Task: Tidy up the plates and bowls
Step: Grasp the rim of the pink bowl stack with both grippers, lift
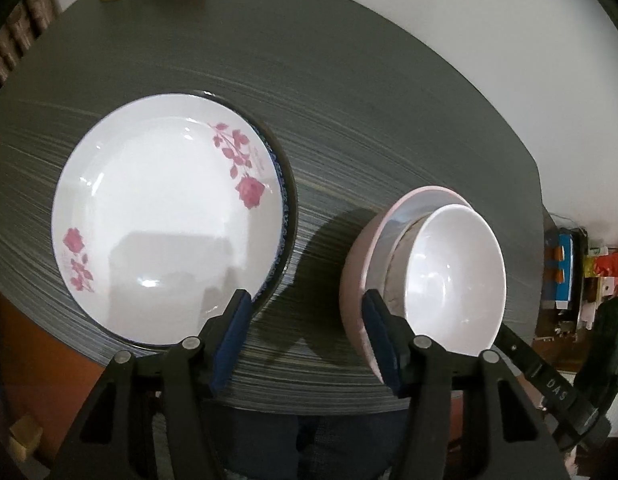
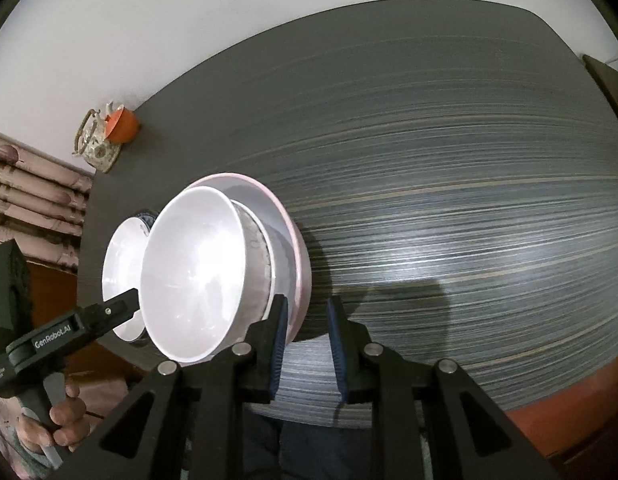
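On grey streaked table point(image 1: 309, 60), near edge: rose plate point(image 1: 161, 220) to the left, stacked on a second plate point(image 1: 283, 200) with a blue-patterned rim showing only along its right side. Well right of the stack, pink bowl point(image 1: 355, 268) with white bowl point(image 1: 453, 272) nested inside, tilted, not seated flat; grey outer wall of the white one showing above the pink rim.

Left gripper point(image 1: 307, 296): pointing steeply down, jaws apart, only bare table and shadow between the pads. Left pad over rose plate's near rim, right pad against pink bowl's outer wall; contact not certain. Seen from the right wrist: one finger reaching to the white bowl's left side, tip hidden behind it; hand point(image 2: 65, 416) on the handle.

Right gripper point(image 2: 307, 302): jaws nearly together, narrow gap, nothing between but table. Left pad just beside pink bowl's rim; touching or not, cannot tell.

Far corner of table: orange cup point(image 2: 123, 124) beside patterned teapot point(image 2: 95, 146), well apart from the dishes.
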Action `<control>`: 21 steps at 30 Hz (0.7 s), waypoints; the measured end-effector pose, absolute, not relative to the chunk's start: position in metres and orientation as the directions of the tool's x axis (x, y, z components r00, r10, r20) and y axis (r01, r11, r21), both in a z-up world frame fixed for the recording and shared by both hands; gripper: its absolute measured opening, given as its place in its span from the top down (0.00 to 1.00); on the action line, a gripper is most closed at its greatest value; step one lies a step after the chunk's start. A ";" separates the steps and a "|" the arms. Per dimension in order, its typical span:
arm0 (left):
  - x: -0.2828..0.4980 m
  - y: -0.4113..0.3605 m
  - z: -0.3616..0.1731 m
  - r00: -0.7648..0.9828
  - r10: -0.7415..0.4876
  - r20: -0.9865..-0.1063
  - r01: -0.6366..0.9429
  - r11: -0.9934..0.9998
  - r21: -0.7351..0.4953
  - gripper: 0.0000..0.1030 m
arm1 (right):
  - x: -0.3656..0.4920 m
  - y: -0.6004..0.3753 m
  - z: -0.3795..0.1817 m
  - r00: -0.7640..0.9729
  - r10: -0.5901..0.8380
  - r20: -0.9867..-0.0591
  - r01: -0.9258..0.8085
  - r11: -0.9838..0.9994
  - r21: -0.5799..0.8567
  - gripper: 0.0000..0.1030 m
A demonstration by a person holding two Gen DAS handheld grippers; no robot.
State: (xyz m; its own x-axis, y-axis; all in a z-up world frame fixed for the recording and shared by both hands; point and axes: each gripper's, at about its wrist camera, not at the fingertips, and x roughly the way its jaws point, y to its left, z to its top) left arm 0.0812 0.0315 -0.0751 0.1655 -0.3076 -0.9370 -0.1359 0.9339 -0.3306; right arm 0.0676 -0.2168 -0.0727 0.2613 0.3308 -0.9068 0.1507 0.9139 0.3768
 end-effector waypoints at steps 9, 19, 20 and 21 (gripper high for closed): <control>0.093 0.020 -0.082 0.139 -0.300 -0.944 -0.124 0.940 -0.317 0.62 | 0.073 -0.212 -0.078 0.252 0.314 -0.915 0.153 0.921 0.359 0.79; 0.101 0.006 -0.094 0.107 -0.317 -0.942 -0.103 0.939 -0.328 0.76 | 0.081 -0.201 -0.083 0.232 0.291 -0.928 0.139 0.935 0.328 0.79; 0.102 0.004 -0.095 0.109 -0.315 -0.943 -0.095 0.941 -0.326 0.77 | 0.083 -0.201 -0.084 0.231 0.286 -0.930 0.140 0.936 0.323 0.79; 0.103 0.003 -0.094 0.111 -0.315 -0.943 -0.088 0.942 -0.325 0.79 | 0.084 -0.200 -0.083 0.229 0.279 -0.932 0.141 0.938 0.316 0.79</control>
State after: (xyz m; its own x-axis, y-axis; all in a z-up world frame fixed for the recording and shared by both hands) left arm 0.1030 0.0029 -0.0943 0.1106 -0.3149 -0.9426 -0.0884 0.9416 -0.3250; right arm 0.0836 -0.1997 -0.0835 0.2291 0.2793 -0.9325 0.1411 0.9383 0.3157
